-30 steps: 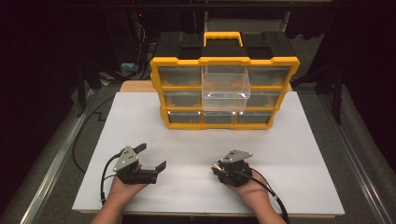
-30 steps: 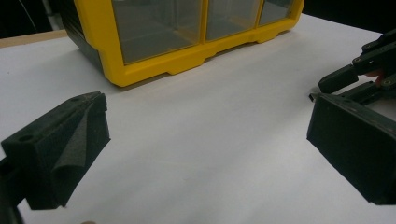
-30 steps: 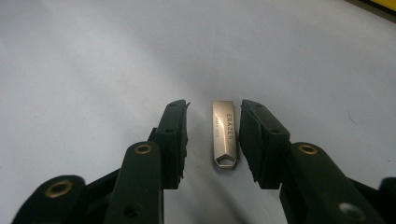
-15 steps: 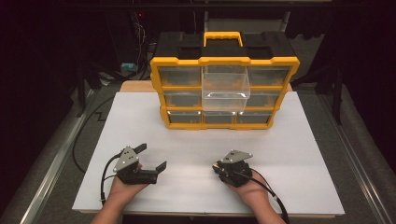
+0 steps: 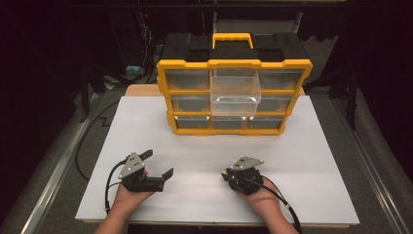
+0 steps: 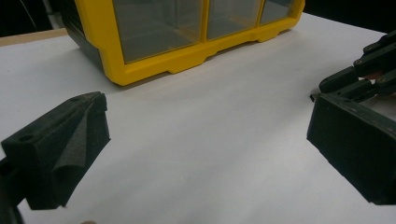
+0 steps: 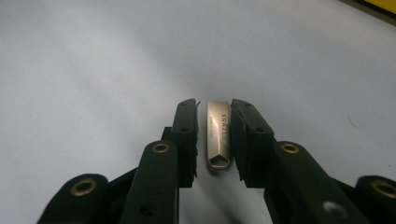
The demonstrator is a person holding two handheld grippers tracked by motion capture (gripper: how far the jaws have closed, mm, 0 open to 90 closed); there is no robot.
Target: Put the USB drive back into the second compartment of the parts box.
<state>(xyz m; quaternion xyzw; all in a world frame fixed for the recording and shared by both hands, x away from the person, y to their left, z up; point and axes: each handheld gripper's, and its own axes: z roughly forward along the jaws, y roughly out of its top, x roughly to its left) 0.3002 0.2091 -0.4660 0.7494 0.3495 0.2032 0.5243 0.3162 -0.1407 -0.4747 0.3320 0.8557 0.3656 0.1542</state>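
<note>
Metal stick [image 7: 218,137]: small, silvery, flat, with engraved lettering along its length, lying on the white sheet [image 5: 311,161] at the near side of the table, right of centre. Sitting lengthwise between the two jaws of the right gripper [image 7: 214,109], pointed end toward the camera in the right gripper view.

Right gripper: jaws having just been closing, now standing narrow around the stick. One pad lying against the stick's edge; a sliver of white sheet showing between the other pad and the stick, so not pinching it. In the high view, resting low on the sheet [image 5: 229,174], held by the hand coming in from the bottom edge, cable trailing back toward the person.

Left gripper [image 5: 157,163]: resting on the sheet at the near left, well apart from the right one. Jaws spread wide, holding nothing; bare sheet lying between them in the left gripper view [image 6: 205,116].

Yellow-and-black drawer box [image 5: 234,97]: standing upright at the far side of the sheet, well apart from both grippers, handle on top. Clear drawers in three rows; top middle drawer [image 5: 234,95] sticking out toward the person, the others sitting flush. Lower front corner of the box showing in the left gripper view [image 6: 154,70].
</note>
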